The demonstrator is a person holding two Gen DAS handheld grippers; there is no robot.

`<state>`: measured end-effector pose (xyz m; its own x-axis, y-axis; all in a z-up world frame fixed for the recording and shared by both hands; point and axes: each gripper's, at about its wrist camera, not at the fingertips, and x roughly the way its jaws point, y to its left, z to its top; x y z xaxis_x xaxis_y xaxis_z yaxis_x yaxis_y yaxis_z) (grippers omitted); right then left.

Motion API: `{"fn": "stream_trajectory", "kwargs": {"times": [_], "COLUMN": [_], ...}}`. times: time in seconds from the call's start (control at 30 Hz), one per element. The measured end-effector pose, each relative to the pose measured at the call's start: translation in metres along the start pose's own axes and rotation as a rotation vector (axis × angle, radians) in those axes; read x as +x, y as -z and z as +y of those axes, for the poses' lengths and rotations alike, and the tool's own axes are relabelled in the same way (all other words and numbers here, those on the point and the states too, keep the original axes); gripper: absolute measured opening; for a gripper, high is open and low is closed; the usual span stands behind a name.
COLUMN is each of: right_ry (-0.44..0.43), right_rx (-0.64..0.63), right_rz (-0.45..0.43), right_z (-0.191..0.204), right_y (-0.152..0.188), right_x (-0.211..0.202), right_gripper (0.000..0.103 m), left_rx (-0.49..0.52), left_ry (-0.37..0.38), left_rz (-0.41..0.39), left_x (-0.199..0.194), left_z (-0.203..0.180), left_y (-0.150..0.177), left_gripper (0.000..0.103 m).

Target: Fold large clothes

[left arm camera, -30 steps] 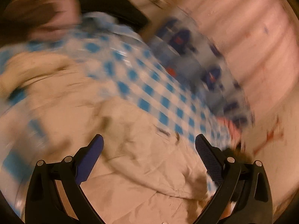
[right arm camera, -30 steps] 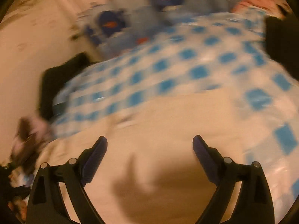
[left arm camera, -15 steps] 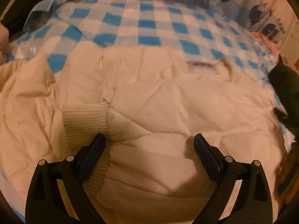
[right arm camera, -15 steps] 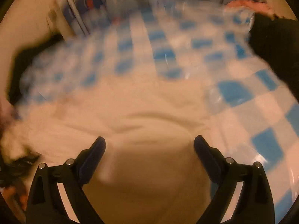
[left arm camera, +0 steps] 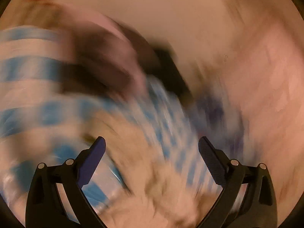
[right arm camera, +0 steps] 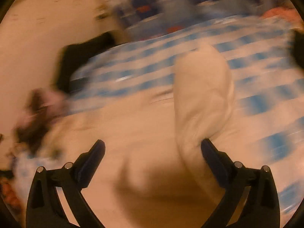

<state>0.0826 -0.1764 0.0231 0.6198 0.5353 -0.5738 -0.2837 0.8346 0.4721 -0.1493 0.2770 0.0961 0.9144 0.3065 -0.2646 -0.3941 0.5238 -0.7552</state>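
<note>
A cream padded jacket [right arm camera: 133, 133] lies on a blue-and-white checked sheet [right arm camera: 133, 76]. One cream sleeve [right arm camera: 201, 87] stands up from it, with its lower end against the inner side of my right gripper's right-hand finger [right arm camera: 212, 157]. My right gripper [right arm camera: 153, 141] hovers over the jacket with its jaws opening; the pads do not press on the cloth. The left wrist view is heavily smeared. There my left gripper [left arm camera: 151, 139] stands open with nothing between its fingers, and the cream jacket [left arm camera: 155, 180] shows blurred below it on the checked sheet [left arm camera: 28, 70].
A black garment [right arm camera: 76, 60] lies at the sheet's far left edge, and a pink and dark bundle [right arm camera: 38, 110] sits nearer on the left. A pale cloth with dark blue figures [right arm camera: 144, 5] lies beyond the sheet. A pale wall [left arm camera: 171, 9] fills the top of the left view.
The left view has swung off the jacket's cuff and body into a blurred sweep toward the wall. In the right view a cream sleeve now stands by the right-hand finger.
</note>
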Motion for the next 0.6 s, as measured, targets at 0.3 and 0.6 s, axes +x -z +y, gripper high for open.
{"fn": "stream_trajectory", "kwargs": {"times": [0.3, 0.6], "right_ry": [0.111, 0.392], "right_rx": [-0.403, 0.194], "right_rz": [0.058, -0.008], "right_z": [0.128, -0.152], "right_y": [0.026, -0.012], "right_x": [0.067, -0.037], "right_gripper": [0.097, 0.098], "left_rx": [-0.165, -0.066], "left_ry": [-0.043, -0.023], "left_rz": [-0.113, -0.056], "left_x": [-0.037, -0.014], "left_z": [0.072, 0.036], "left_y": [-0.046, -0.019], "left_gripper": [0.095, 0.095]}}
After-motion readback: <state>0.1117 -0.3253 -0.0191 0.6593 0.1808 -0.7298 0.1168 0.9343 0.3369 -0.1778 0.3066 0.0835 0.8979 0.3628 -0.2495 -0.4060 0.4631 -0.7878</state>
